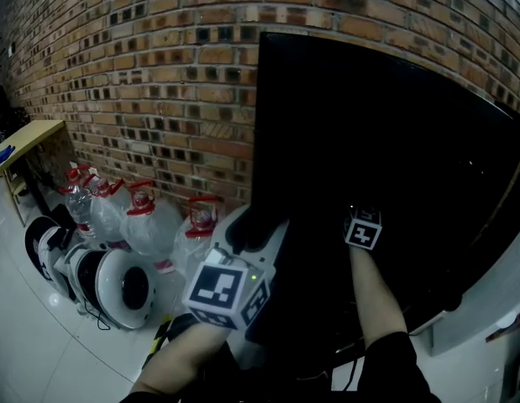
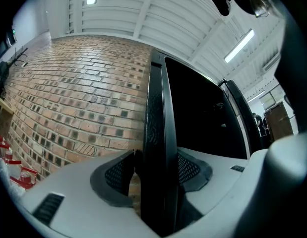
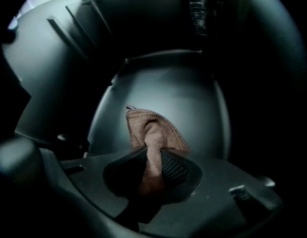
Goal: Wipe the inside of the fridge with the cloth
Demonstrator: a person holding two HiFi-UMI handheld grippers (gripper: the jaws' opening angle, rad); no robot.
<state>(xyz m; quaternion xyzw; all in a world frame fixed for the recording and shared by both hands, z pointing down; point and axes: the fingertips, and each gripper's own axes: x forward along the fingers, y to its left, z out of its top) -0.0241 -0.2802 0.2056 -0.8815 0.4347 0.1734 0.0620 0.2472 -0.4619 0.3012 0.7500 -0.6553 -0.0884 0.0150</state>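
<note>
At the fridge door's [image 2: 155, 108] outer edge, we have the left gripper [image 2: 155, 172] clamped on the black panel. One pad sits on each face, and the tool is tipped a little upward with the brick wall [image 2: 79, 108] to its left. From the head view, our left forearm [image 1: 192, 351] reaches up from the lower edge to that gripper [image 1: 255, 225]. Our right forearm [image 1: 377, 292] stretches straight ahead into the dark opening, where the right gripper [image 1: 361, 218] is held about level. Its own view shows the right gripper [image 3: 153, 165] closed on the brown cloth [image 3: 153, 130], which bunches up out of the jaws before the fridge's [image 3: 163, 83] pale curved inner wall. We cannot tell whether cloth and wall touch.
</note>
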